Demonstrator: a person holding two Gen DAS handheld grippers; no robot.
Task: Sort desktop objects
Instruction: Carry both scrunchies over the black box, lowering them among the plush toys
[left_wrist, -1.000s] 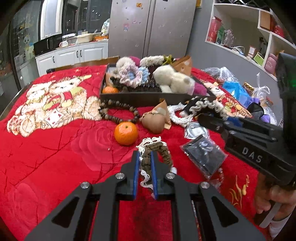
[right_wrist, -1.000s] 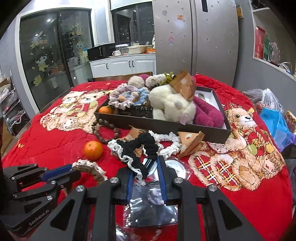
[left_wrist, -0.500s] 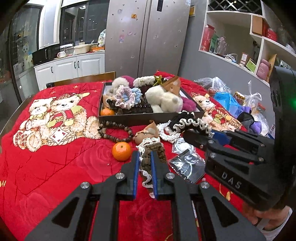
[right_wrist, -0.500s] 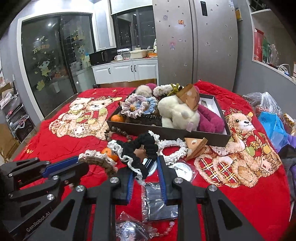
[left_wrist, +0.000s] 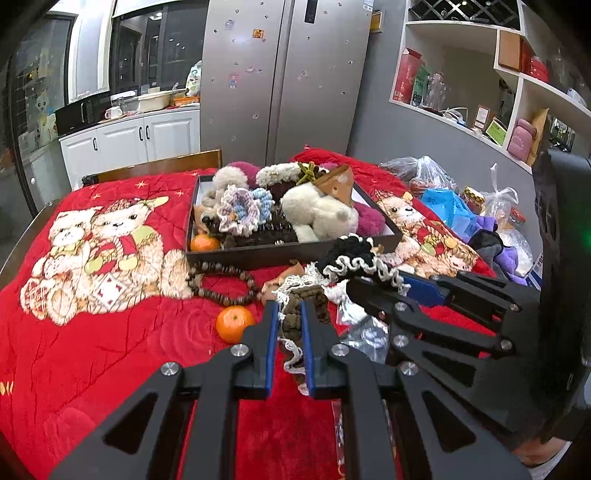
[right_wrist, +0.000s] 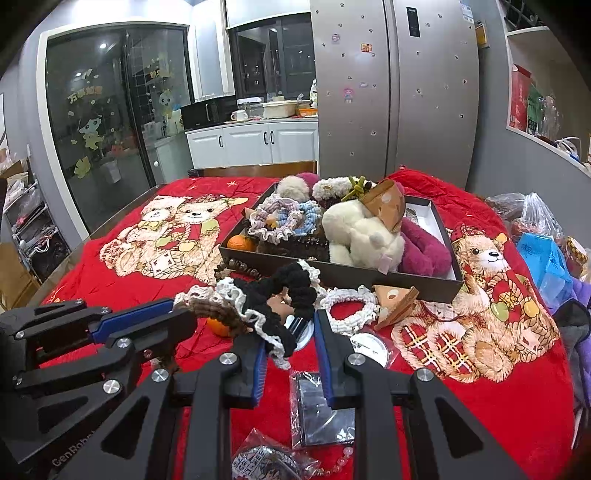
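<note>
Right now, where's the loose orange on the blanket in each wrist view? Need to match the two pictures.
Left wrist: the loose orange lies lower centre on the red blanket, just left of the left hand-held gripper.
Right wrist: the same orange is mostly hidden, left of centre, peeking out under the brown scrunchie.
Shared landmark: the dark tray, beyond the orange in both.

Both wrist cameras look forward and down along their fingers, close above the blanket (left_wrist: 110, 350). Each sees the other gripper: right gripper (left_wrist: 399, 284) at 3 o'clock, left gripper (right_wrist: 177, 310) at 9. Both share the box (left_wrist: 295, 254) at 12.
</note>
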